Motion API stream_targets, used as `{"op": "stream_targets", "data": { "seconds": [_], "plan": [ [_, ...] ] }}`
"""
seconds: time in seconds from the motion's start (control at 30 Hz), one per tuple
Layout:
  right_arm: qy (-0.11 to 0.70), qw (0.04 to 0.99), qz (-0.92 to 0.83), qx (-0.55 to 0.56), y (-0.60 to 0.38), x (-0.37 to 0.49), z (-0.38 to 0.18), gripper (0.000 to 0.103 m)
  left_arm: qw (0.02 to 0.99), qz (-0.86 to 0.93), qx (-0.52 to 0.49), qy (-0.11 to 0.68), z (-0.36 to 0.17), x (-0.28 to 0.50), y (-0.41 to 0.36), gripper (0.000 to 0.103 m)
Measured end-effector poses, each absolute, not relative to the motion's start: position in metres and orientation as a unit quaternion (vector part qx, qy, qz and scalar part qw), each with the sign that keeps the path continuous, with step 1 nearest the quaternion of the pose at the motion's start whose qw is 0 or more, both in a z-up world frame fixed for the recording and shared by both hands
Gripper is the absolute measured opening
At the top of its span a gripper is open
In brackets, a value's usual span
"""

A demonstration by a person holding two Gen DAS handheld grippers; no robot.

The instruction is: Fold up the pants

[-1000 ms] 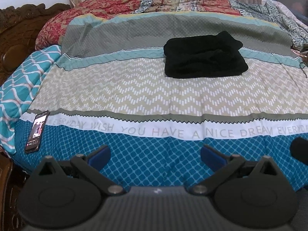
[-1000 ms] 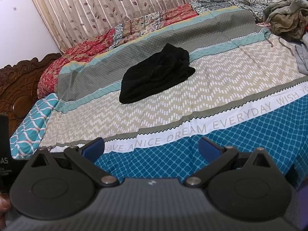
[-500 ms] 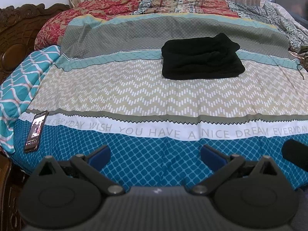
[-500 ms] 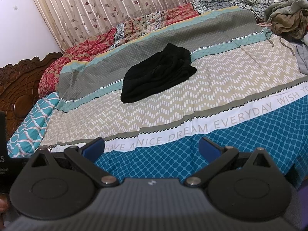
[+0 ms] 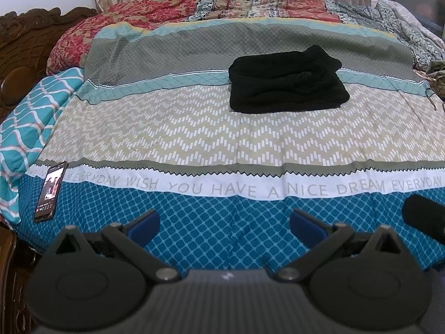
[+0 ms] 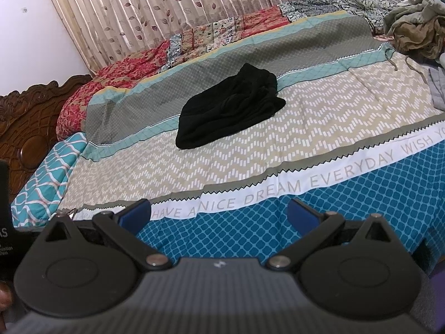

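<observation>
The black pants (image 5: 287, 82) lie folded in a bundle far back on the bed (image 5: 222, 139), long side running left to right. The left claw (image 5: 224, 224) and right claw (image 6: 218, 213) are both spread wide, holding nothing

A carved wooden headboard (image 6: 25, 128) stands left of the bed (image 5: 222, 139); leaf-print curtains (image 6: 155, 14) behind, perhaps covering a window.

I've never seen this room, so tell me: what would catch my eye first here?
The black pants first, a dark folded bundle lying mid-bed on the patterned bedspread. Next, the white band of lettering across the spread, and a phone at its left edge. Both the left gripper and right gripper hang open over the near edge.
</observation>
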State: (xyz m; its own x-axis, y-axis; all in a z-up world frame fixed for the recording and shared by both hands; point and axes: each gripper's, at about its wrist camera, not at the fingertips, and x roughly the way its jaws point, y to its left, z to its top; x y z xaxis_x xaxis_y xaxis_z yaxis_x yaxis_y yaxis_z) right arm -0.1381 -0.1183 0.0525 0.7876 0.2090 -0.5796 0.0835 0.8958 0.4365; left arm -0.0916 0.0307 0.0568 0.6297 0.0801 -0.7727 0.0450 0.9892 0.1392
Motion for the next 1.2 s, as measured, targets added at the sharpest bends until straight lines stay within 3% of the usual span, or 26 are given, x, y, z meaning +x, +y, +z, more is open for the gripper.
{"op": "stream_targets", "data": {
  "seconds": [1.2],
  "plan": [
    [0.324, 0.919, 0.038, 0.223, -0.1189, -0.1381, 0.0546, 0.103, 0.898, -0.003, 0.081, 0.432, 0.0577, -0.0956, 0.0255, 0.103]
  ]
}}
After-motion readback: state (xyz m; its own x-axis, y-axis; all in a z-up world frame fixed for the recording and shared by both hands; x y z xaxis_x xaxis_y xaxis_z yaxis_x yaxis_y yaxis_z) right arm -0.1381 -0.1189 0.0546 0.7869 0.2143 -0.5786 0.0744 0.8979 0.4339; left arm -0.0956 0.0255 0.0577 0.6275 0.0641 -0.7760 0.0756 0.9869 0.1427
